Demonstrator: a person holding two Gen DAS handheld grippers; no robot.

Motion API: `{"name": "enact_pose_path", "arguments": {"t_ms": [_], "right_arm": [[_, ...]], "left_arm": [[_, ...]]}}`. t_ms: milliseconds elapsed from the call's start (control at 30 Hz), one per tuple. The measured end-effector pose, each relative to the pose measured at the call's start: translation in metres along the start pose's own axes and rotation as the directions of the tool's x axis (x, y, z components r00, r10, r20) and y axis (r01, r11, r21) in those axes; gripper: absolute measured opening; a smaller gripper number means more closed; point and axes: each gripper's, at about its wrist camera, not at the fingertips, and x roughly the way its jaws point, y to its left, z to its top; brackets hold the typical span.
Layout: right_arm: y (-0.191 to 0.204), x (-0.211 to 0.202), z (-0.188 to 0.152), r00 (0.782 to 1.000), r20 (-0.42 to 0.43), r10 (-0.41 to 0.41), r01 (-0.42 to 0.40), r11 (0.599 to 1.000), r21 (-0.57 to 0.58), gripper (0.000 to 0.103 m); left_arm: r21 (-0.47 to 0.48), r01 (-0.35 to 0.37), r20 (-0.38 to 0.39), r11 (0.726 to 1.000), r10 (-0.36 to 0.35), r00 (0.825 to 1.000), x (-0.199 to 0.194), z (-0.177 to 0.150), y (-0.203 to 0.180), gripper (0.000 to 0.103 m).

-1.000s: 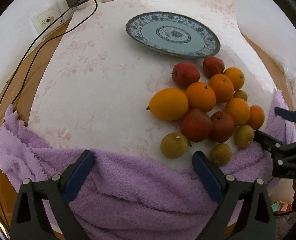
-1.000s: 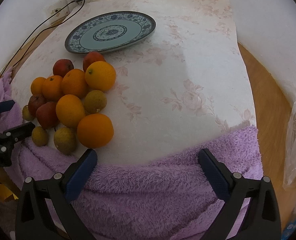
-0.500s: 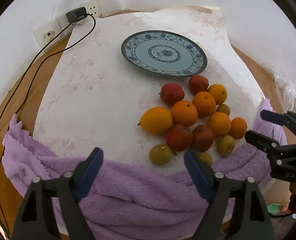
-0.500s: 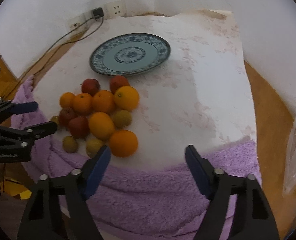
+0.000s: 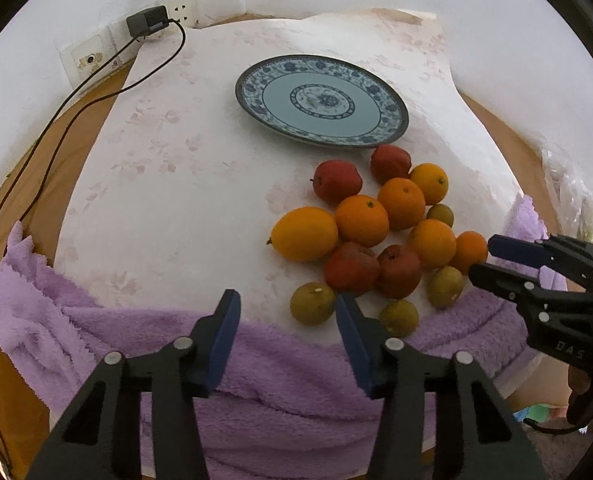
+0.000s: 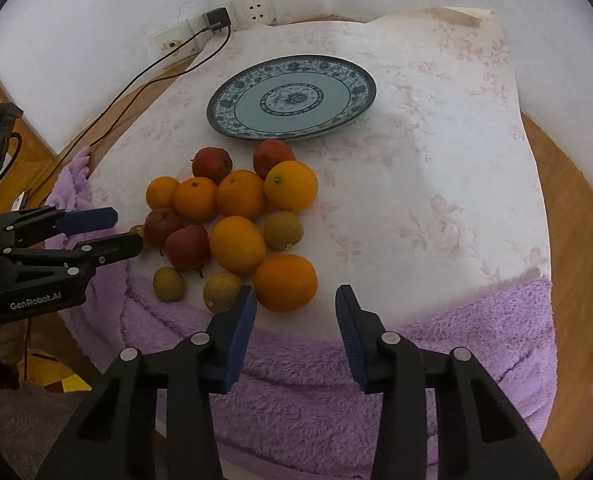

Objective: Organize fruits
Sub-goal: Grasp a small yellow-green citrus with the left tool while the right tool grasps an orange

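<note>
Table (image 5: 184, 184): a pale flowered cloth covers it, wide bare stretch on the left, wall close behind the far edge.
Towel (image 5: 136, 344): purple, draped over the near edge, soft and lumpy right where both tools wait.
Plate (image 5: 322, 100): blue patterned, nothing on it, sitting far of the pile with a thin strip of cloth between them.
Fruit pile (image 5: 380, 236): everything is on the cloth, right of centre, packed tight with pieces touching one another.
Big orange (image 6: 285, 282): nearest piece in the right wrist view, just ahead of the right gripper.
Small green fruits (image 5: 312, 303): a few sit at the near rim, one up against the towel.
Left gripper (image 5: 288, 316): jaws parted, holding nothing, over the towel edge just left of the pile.
Right gripper (image 6: 296, 312): jaws spread wide and bare, lined up roughly on the big orange.
Risk: round fruit packed this close, so in my view a nudge could send neighbours rolling, and the near green ones could drop over the towel edge.
Room: plenty on the left and far right of the cloth; tight at the near rim, and the two tools sit close on the pile's near side.
</note>
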Motion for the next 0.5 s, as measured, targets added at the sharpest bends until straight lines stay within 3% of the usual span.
{"name": "enact_pose_path", "arguments": {"t_ms": [333, 500], "right_arm": [[0.0, 0.004, 0.003, 1.0, -0.008, 0.027, -0.027, 1.0, 0.016, 0.042], [0.001, 0.007, 0.005, 1.0, -0.009, 0.026, -0.026, 1.0, 0.012, 0.042]], "left_arm": [[0.017, 0.008, -0.02, 1.0, -0.008, 1.0, 0.006, -0.001, -0.003, 0.048], [0.019, 0.033, -0.036, 0.999, -0.032, 0.999, 0.011, -0.001, -0.004, 0.037]]}}
